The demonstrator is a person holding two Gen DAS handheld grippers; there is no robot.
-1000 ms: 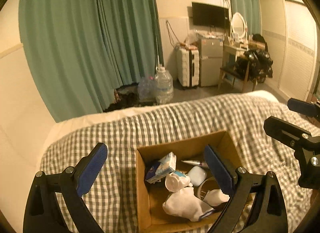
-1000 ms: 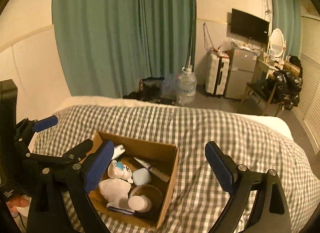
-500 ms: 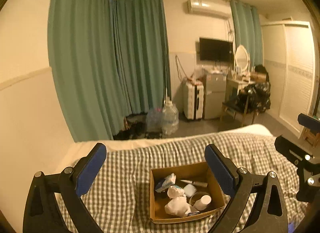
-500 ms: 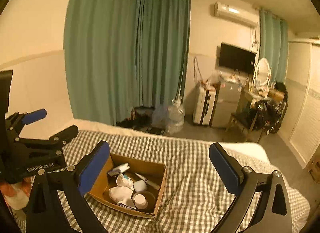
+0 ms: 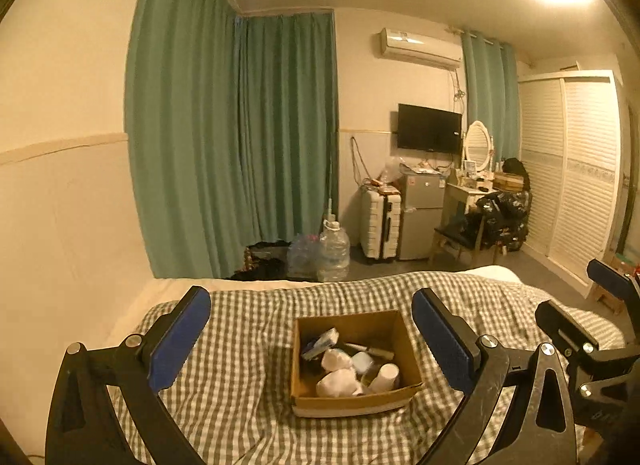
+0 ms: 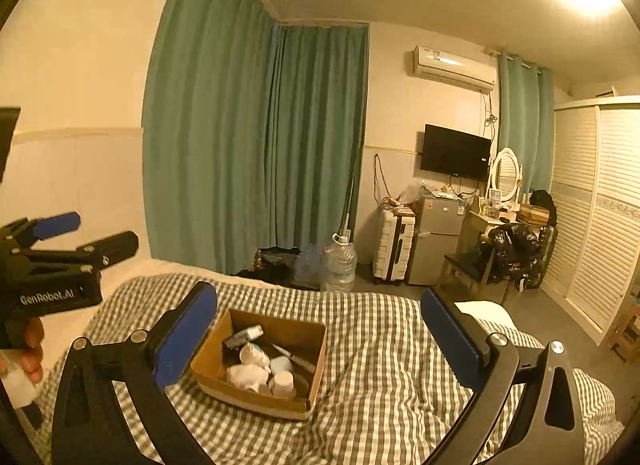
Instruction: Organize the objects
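Cardboard box (image 5: 354, 361) mid-bed looked smaller: we had withdrawn left gripper (image 5: 310, 339) and right gripper (image 6: 318, 341), both wide open, empty; organizing seemingly finished.

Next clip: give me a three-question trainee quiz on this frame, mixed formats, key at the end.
1. True or false: the cardboard box sits on the checked blanket.
2. Multiple choice: what stands between the left gripper fingers? A) a cup B) nothing C) a tube
3. Fill in: beside the white suitcase stands a small silver ____.

Key: 1 true. 2 B; the right gripper is empty too. 3 fridge.
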